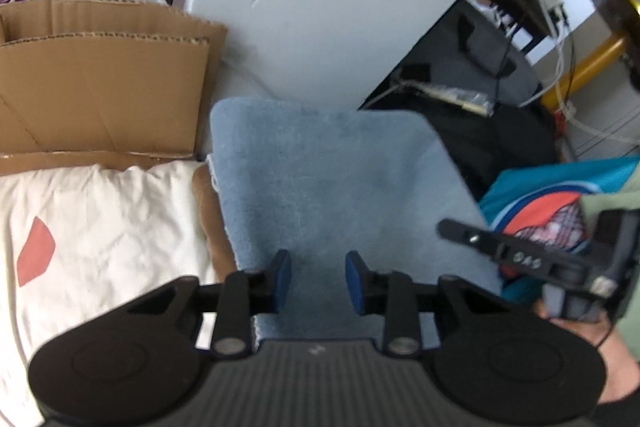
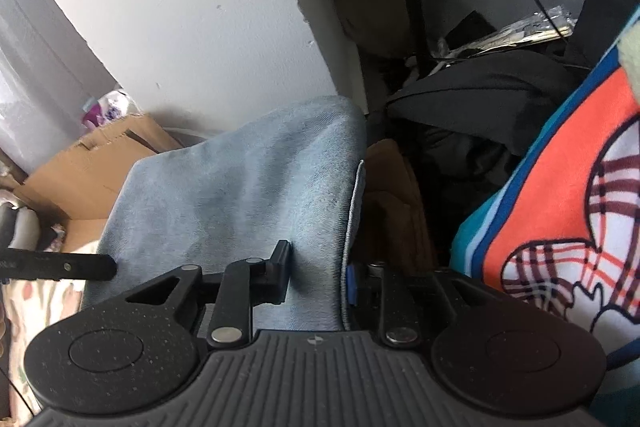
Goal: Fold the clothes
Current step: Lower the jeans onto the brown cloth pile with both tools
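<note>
The folded blue towel lies flat on a pile of clothes, beside a cream shirt and a cardboard box. The left gripper hovers over its near end, jaws apart with nothing between them. The right gripper straddles the towel's hemmed right edge, jaws parted on either side of the cloth without visibly pinching, probably to steady or square it. Only the right wrist view shows this; the left shows the towel's whole outline.
</note>
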Motion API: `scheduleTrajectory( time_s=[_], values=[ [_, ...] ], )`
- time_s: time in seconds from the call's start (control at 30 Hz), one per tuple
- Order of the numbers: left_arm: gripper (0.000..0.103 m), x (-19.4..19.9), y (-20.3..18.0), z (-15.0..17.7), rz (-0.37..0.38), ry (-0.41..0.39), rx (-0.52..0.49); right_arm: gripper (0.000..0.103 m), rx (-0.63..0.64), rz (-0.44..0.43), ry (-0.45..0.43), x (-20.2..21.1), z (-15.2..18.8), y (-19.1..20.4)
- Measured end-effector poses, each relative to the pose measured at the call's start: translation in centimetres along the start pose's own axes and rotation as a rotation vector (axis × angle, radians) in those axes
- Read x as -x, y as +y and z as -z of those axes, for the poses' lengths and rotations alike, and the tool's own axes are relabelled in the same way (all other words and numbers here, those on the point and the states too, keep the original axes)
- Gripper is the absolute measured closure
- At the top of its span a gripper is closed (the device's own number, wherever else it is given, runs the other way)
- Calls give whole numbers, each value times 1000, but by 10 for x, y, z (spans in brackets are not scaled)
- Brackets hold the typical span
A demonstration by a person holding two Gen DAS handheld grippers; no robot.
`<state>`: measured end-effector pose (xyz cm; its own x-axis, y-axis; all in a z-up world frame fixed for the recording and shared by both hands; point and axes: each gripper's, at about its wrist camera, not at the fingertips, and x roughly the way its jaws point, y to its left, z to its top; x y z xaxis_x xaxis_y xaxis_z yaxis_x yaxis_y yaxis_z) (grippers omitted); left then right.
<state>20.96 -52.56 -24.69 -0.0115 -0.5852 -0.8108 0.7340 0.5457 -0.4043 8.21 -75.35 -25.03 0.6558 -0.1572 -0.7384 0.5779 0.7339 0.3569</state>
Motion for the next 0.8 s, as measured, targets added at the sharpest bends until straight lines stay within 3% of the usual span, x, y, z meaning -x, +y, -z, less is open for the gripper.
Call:
scheduleTrajectory(
  time_s=[0.17, 0.33, 0.47, 0.63, 0.8],
  values=[
    [76, -12, -4, 4, -78, 12, -52, 69, 43, 40, -9, 2, 1, 4],
    [76, -21, -7, 7, -120, 26, -78, 59, 85, 96, -81, 19, -6, 9],
    [75, -25, -8, 9, -128, 31, -80, 59, 118, 60, -102, 25, -9, 16],
    [73, -29, 0, 10, -117, 36, -63, 63, 211, 25, -36, 7, 4, 33],
    [73, -31, 5, 12, -92, 31, -60, 68, 237, 57, 32, -23, 15, 34]
  ],
)
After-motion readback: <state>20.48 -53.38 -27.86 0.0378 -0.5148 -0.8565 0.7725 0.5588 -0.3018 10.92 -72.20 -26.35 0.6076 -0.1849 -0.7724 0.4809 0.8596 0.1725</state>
